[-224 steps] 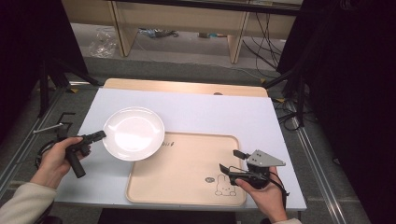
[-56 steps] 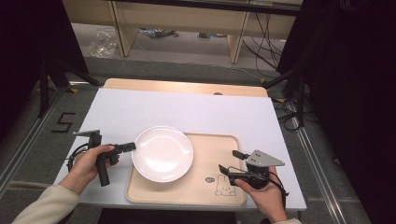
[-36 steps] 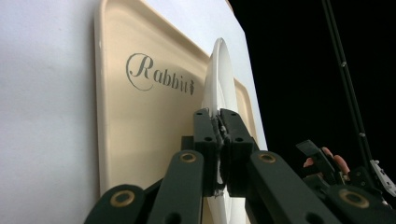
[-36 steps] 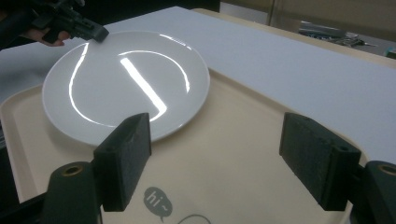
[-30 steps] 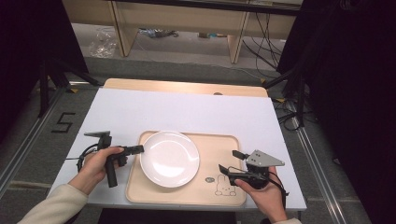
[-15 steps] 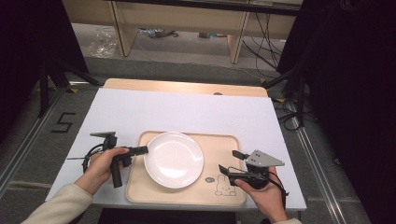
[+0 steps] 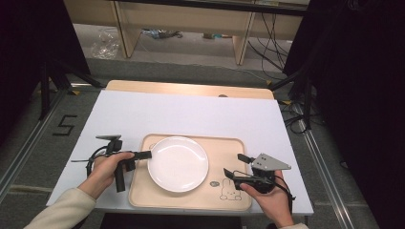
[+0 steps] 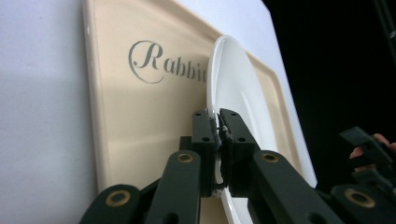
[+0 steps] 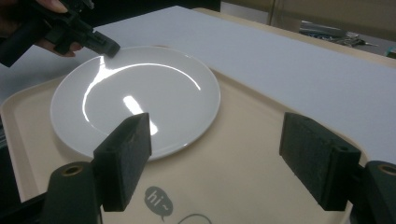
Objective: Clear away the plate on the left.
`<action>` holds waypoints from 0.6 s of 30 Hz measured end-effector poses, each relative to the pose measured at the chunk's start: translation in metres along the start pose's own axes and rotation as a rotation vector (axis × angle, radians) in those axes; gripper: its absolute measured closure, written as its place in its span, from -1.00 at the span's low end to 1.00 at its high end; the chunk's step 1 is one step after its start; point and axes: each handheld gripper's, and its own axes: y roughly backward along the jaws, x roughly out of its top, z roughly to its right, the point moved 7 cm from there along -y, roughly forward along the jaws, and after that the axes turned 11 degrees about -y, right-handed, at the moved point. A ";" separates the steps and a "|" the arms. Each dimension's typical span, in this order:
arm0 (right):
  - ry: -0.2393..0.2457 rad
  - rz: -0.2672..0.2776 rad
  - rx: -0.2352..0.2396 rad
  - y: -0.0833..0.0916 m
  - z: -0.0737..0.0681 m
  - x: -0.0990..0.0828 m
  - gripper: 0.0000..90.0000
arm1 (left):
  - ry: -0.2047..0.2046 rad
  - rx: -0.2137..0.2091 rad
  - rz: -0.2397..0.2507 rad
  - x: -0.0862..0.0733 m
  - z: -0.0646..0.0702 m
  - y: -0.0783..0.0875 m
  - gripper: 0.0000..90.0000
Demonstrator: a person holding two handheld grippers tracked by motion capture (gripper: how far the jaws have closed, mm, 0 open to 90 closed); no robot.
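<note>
On the white table [image 7: 191, 114] sits one beige tray [image 7: 224, 195], near the front edge, with a rabbit drawing and a "hi~" speech bubble printed at its near right corner and the word "Rabbit" along its left side. One white plate [image 7: 177, 163] lies in the tray, toward its left half, flat on the tray floor as far as the high view tells; the plate holds nothing.

Left gripper [image 7: 143, 154]: reaches in level from the tray's left side, jaws pressed together on the plate's left rim. Left gripper view confirms it, both pads pinching the thin rim [image 8: 217, 126], plate edge running away beyond them.

Right gripper [image 7: 234, 172]: held over the tray's near right corner, pointing left toward the plate, well apart from it. Jaws stand wide apart with nothing between them; right gripper view shows the plate [image 9: 135, 100] beyond the two pads.

Count: one tray, one plate, two grippers, two hands.
</note>
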 end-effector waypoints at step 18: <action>0.004 0.002 -0.001 0.000 0.001 0.000 -0.42 | -0.336 0.120 0.064 0.014 0.007 0.020 -0.16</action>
